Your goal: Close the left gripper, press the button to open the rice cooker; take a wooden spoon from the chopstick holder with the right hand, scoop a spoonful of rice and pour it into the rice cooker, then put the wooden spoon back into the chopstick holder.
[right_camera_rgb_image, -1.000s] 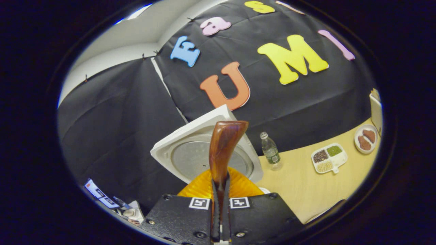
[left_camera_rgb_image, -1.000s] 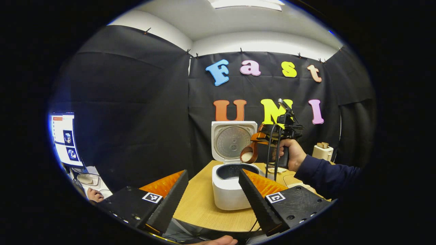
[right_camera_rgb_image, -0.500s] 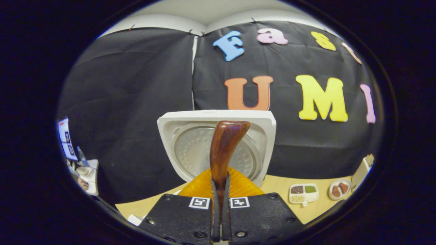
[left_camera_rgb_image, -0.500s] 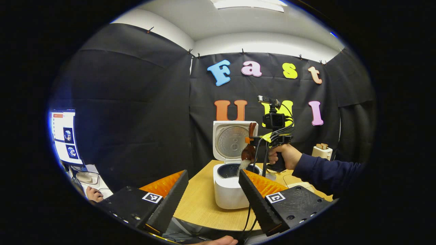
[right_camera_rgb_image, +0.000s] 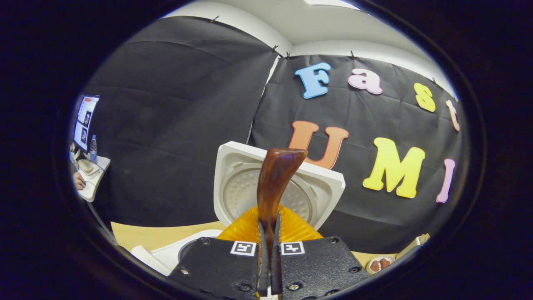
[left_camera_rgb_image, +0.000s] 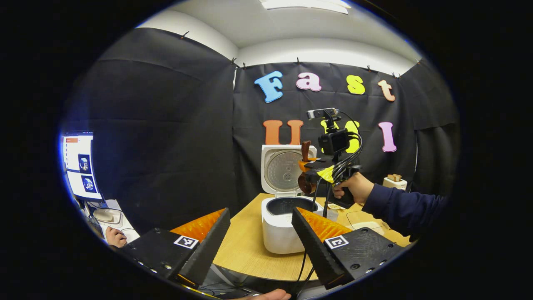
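Observation:
The white rice cooker (left_camera_rgb_image: 280, 233) stands on the wooden table (left_camera_rgb_image: 245, 250) with its lid (left_camera_rgb_image: 285, 168) raised upright and its dark pot showing. A hand (left_camera_rgb_image: 352, 188) holds my right gripper (left_camera_rgb_image: 310, 166) just above and right of the pot. That gripper is shut on the wooden spoon (left_camera_rgb_image: 306, 183), whose handle points up and whose bowl hangs down over the pot's rim. In the right gripper view, the spoon handle (right_camera_rgb_image: 275, 179) rises between the shut fingers of my right gripper (right_camera_rgb_image: 269, 233), with the lid (right_camera_rgb_image: 245, 183) behind it. My left gripper (left_camera_rgb_image: 260, 210) is open, held back from the table's near edge.
A small white toaster (left_camera_rgb_image: 394, 182) stands at the table's far right. A plate of brown food (right_camera_rgb_image: 378, 264) lies on the table to the right. A desk with a lit monitor (left_camera_rgb_image: 81, 166) and a person's hand (left_camera_rgb_image: 114, 238) lies off to the left.
The right gripper turned the spoon over, rice streamed from it into the pot, and the spoon then rose a little. The left gripper has stayed open and nearly still.

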`<state>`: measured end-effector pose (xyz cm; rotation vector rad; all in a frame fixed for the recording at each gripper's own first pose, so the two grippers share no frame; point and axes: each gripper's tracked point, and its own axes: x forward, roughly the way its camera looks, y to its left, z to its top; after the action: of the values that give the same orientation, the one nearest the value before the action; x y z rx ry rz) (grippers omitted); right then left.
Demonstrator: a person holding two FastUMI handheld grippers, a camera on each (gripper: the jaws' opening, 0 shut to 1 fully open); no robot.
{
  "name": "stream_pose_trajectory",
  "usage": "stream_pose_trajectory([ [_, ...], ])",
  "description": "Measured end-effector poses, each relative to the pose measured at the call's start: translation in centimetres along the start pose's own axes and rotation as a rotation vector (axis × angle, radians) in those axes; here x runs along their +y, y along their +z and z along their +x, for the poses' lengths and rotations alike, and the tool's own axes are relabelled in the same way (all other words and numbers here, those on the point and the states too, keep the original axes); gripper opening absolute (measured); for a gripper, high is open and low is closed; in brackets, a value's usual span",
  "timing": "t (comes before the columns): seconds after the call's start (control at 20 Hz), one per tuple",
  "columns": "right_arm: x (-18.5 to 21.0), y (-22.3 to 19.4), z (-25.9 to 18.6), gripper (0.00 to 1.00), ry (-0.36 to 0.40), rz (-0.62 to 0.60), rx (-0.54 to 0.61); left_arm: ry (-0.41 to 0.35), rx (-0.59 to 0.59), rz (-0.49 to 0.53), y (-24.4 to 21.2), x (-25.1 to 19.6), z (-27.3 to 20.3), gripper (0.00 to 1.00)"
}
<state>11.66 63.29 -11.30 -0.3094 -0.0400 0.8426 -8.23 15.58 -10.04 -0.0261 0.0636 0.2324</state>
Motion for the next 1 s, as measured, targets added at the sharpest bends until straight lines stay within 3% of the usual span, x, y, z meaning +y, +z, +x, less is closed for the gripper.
stream_pose_trajectory([
  [0.2, -1.7, 0.7, -2.8, 0.08, 0.024, 0.045, -0.032, 0.023, -0.021, -0.013, 1.0, -0.6, 0.0, 0.94],
  [0.65, -9.3, 1.3, -12.5, 0.10, 0.003, 0.175, -0.088, -0.022, -0.043, -0.009, 2.4, -5.3, 0.7, 0.94],
  [1.0, -17.0, 0.1, -20.5, 0.11, -0.095, 0.254, -0.108, -0.057, -0.062, -0.005, 3.3, -9.1, 2.0, 0.94],
])
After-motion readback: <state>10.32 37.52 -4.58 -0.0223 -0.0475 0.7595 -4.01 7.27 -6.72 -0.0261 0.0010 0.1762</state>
